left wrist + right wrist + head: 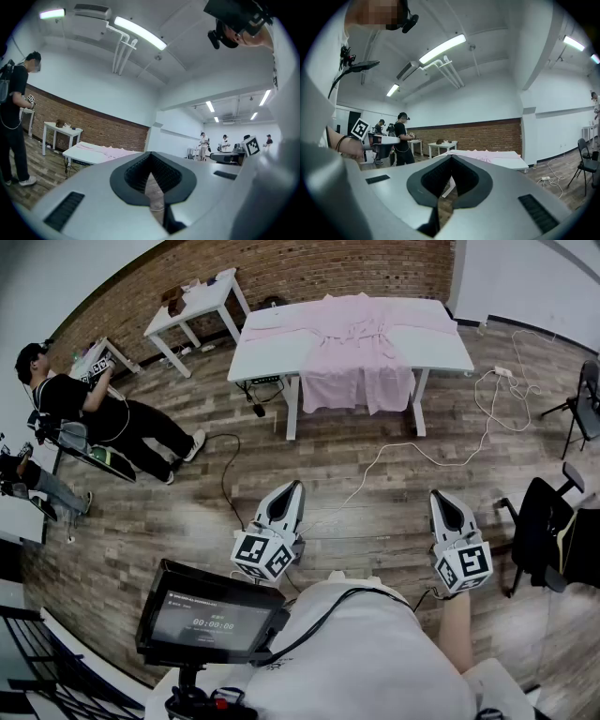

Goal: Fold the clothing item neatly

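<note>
**Bright indoor room seen through strongly curved wide-angle lenses.**
Ceiling strip lights [140, 33] towards 12 o'clock in both gripper views give even, diffuse light, with slight glare on the tubes. The wooden floor [375, 493] carries only a faint, soft shadow beneath the white table [269, 357]. Straight lines bow outward near every edge. Black corners frame the gripper views, whose foreground at 6 o'clock is soft.

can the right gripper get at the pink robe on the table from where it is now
Probably not from here. The right gripper, shut, is by the person's body, with a stretch of wooden floor between it and the white table bearing the pink robe. Stepping closer should do.
</note>
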Demonstrator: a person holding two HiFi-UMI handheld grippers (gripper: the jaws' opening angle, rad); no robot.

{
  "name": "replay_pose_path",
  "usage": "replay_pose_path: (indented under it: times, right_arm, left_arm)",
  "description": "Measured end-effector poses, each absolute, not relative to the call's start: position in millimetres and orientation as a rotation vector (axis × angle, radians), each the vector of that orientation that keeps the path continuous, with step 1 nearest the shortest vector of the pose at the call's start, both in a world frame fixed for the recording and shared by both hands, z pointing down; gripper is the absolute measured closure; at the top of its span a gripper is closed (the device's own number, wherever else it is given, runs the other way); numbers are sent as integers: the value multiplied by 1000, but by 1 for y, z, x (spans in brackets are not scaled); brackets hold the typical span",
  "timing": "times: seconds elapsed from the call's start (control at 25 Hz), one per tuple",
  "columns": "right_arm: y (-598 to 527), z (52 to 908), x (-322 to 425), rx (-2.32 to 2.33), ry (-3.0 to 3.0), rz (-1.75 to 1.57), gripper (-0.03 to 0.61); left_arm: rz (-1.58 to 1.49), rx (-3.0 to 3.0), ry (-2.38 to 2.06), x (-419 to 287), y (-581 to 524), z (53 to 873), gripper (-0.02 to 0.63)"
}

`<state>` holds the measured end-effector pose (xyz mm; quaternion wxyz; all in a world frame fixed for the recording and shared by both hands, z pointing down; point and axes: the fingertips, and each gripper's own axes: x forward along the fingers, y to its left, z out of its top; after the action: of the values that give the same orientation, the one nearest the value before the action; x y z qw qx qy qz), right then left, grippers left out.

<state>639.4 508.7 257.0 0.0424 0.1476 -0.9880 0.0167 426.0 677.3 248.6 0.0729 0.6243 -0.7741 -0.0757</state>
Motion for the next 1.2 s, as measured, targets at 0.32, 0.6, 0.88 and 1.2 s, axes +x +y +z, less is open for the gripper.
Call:
replay_pose_path:
  times: [0.32,0.6,0.88,1.2]
  right_arm:
    - [508,252,639,453,-3025,47,581]
    - [511,252,643,455,-3027,55,581]
    - [515,255,654,448,-3027,73,581]
    - [509,257,660,437,-3050,114,581]
  left_arm:
    - [-212,1888,-2321,427,672,246,621]
    - [-234,1875,-2330,428,676,244,621]
    - [-247,1877,-2318,441,681,244,621]
    - [-283,1935,-2263,455,676,243,621]
